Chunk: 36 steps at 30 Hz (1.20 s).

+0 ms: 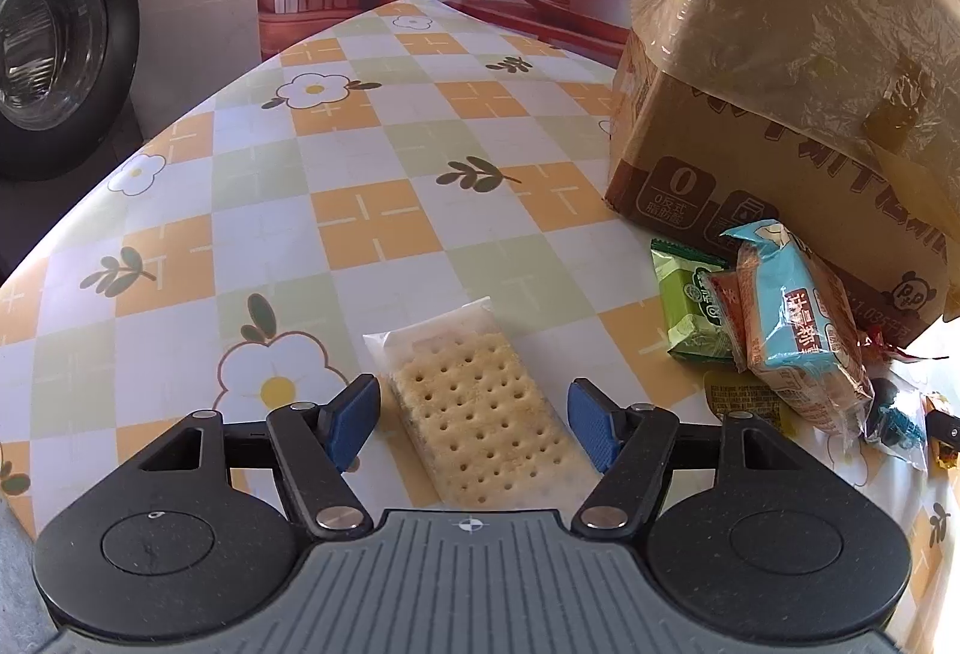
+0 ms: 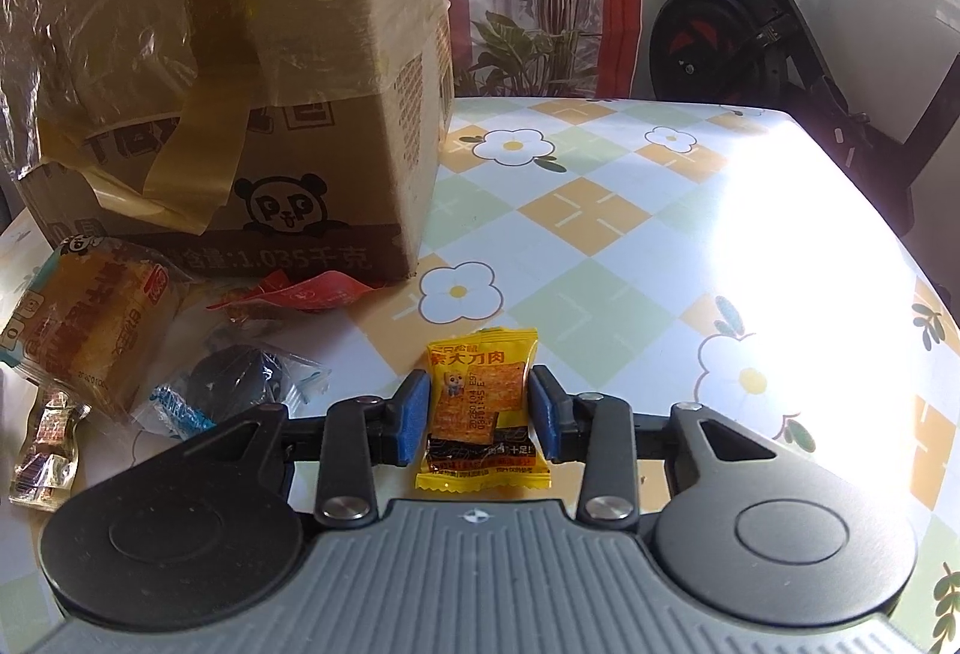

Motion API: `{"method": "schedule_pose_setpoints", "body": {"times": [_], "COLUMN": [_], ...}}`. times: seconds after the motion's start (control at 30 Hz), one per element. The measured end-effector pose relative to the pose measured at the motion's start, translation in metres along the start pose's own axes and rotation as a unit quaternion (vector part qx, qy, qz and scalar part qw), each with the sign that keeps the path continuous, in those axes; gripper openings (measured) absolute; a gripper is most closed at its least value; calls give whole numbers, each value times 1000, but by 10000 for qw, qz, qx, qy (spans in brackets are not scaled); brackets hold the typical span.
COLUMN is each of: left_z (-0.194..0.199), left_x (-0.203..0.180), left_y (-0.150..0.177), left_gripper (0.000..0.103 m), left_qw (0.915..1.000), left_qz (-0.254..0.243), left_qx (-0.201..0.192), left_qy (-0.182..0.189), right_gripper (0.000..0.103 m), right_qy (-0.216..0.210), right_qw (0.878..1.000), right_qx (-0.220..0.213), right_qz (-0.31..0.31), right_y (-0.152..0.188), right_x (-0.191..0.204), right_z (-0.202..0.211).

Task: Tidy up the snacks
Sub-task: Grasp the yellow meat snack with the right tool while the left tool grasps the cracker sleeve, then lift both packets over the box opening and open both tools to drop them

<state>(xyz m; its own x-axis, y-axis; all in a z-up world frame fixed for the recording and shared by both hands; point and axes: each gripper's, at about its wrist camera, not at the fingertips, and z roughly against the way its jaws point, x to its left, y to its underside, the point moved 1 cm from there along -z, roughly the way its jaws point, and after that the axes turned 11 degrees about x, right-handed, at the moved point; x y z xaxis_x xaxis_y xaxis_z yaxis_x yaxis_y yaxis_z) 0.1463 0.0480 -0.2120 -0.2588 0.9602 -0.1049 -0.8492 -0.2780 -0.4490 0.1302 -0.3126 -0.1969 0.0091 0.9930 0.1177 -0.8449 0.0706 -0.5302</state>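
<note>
We straddle the cracker pack with our left gripper spread; our right gripper seems to pinch the yellow sachet. Next, clamp and lift.

Both the left gripper and right gripper have black linkages, blue pads, silver screws

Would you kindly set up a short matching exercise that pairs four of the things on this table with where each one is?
Things:
1. cracker pack
2. yellow snack packet
3. cardboard box
4. green packet

Places:
A. between the right gripper's pads
B. lying by the box's near corner, beside the blue and orange pack
C. between the left gripper's spread fingers
D. standing on the table, wrapped in plastic film

Pairs: 1-C, 2-A, 3-D, 4-B
</note>
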Motion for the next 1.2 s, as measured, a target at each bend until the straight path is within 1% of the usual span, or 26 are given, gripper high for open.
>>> {"method": "schedule_pose_setpoints", "body": {"times": [0.13,0.17,0.2,0.23,0.27,0.33,0.47,0.57,0.7,0.9,0.97,1.03,1.2], "left_z": [-8,-9,-8,-5,-3,0,13,23,33,61,72,85,117], "left_x": [-16,-18,-20,-20,-18,-16,-14,-17,-20,-25,-28,-31,-45], "left_y": [-1,-1,1,3,5,8,8,3,-6,-27,-37,-48,-84], "left_gripper": [72,71,67,55,50,49,49,49,49,49,49,49,49], "left_qw": [9991,9987,9982,9982,9987,9990,9973,9951,9923,9834,9796,9746,9602], "left_qz": [-273,-324,-371,-380,-364,-336,-317,-393,-477,-611,-653,-690,-839], "left_qx": [-125,-144,-175,-244,-255,-300,-622,-863,-1094,-1659,-1845,-2055,-2529], "left_qy": [-282,-356,-427,-394,-236,-32,221,294,344,415,452,564,834], "right_gripper": [39,39,39,39,39,39,35,34,34,34,34,34,34], "right_qy": [-9,-16,-22,-24,-27,-48,-174,-281,-253,-177,-159,-138,-151], "right_qw": [10000,10000,10000,10000,10000,10000,9998,9994,9987,9943,9917,9883,9770], "right_qx": [-15,-22,-29,-31,-32,-39,-79,-162,-440,-1019,-1230,-1471,-2084], "right_qz": [-4,-4,-5,-9,-15,-18,-36,-108,-23,267,349,383,431], "right_y": [1,1,1,1,1,2,5,8,7,-1,-5,-11,-39], "right_x": [0,0,0,0,0,0,-2,-3,-1,7,9,9,7], "right_z": [0,0,1,1,1,2,4,9,21,50,60,73,111]}}
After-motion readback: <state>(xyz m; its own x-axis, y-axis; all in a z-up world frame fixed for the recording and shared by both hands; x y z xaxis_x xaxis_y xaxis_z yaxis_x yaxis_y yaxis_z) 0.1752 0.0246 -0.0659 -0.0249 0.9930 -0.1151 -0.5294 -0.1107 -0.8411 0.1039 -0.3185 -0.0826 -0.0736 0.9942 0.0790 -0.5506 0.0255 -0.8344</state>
